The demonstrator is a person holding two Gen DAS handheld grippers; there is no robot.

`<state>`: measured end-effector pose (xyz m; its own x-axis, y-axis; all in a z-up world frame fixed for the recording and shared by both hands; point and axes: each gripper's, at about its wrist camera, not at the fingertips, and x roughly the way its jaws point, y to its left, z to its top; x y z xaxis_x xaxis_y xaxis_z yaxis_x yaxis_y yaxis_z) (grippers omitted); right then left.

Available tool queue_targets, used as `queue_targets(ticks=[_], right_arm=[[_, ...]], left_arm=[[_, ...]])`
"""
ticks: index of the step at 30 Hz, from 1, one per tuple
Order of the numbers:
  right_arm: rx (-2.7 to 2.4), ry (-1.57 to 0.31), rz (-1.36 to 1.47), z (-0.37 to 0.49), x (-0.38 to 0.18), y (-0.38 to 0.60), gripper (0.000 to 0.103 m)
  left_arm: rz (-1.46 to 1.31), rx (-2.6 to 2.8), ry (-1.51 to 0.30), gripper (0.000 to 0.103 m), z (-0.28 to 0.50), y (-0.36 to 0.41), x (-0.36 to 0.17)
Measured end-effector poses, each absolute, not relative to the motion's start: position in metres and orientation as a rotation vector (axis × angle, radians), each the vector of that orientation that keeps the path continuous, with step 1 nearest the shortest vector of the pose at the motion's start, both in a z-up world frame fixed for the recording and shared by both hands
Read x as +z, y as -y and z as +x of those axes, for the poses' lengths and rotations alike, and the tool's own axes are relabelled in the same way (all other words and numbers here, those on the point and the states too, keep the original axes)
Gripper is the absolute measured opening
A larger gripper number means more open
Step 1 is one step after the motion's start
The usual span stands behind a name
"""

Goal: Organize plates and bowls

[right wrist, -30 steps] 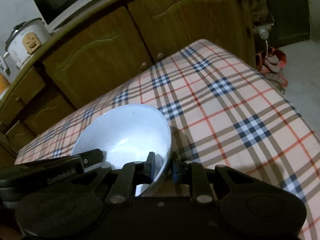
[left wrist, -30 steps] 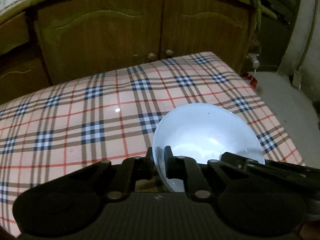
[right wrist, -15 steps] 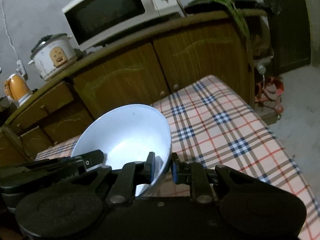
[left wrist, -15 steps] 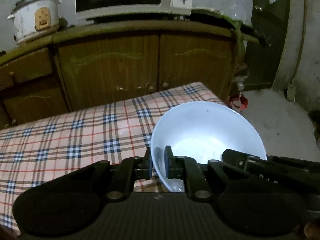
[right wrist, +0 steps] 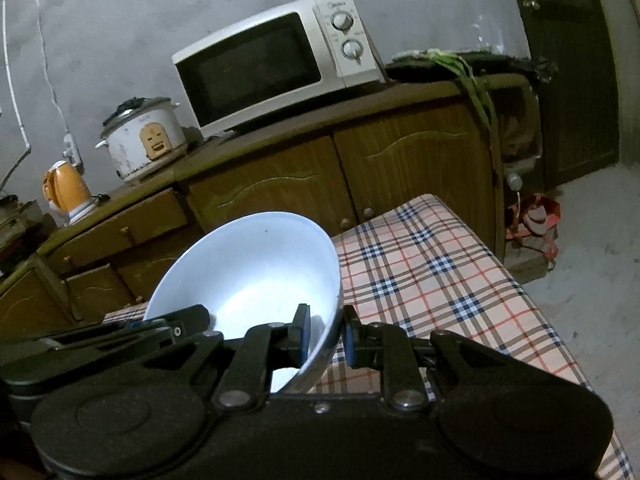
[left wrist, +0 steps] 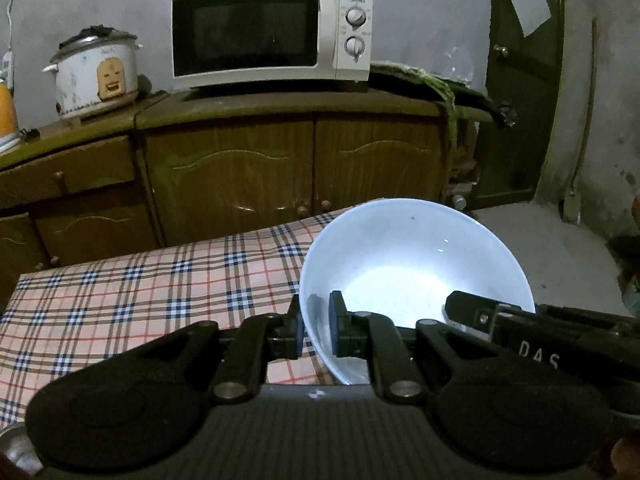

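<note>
A white bowl (left wrist: 416, 276) is held in the air above the plaid-covered table (left wrist: 140, 288) by both grippers. My left gripper (left wrist: 318, 330) is shut on the bowl's left rim, one finger inside and one outside. My right gripper (right wrist: 326, 334) is shut on the bowl's right rim in the same way; the bowl (right wrist: 256, 268) is empty. The right gripper's body shows at the lower right of the left wrist view (left wrist: 520, 336). No plates are in view.
A wooden cabinet (left wrist: 280, 176) stands behind the table with a microwave (left wrist: 272, 36) and a rice cooker (left wrist: 96, 74) on top. An orange kettle (right wrist: 66, 192) stands further left. A dark door (left wrist: 520, 80) and bare floor (right wrist: 592, 264) lie to the right.
Both grippers have lifted the bowl well up off the table and tilted upward; the microwave, rice cooker and wall have come into view and the table has dropped lower in frame.
</note>
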<state>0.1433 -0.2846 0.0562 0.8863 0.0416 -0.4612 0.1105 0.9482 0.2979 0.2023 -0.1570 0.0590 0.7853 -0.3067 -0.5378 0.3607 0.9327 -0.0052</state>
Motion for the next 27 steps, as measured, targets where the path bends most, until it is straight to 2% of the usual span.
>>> queue_targets(ticks=[27], right_arm=[[-0.006,-0.48,0.3,0.073,0.049,0.248,0.023]], left_arm=[[0.076,-0.336,-0.549,0.013,0.14,0.125,0.047]])
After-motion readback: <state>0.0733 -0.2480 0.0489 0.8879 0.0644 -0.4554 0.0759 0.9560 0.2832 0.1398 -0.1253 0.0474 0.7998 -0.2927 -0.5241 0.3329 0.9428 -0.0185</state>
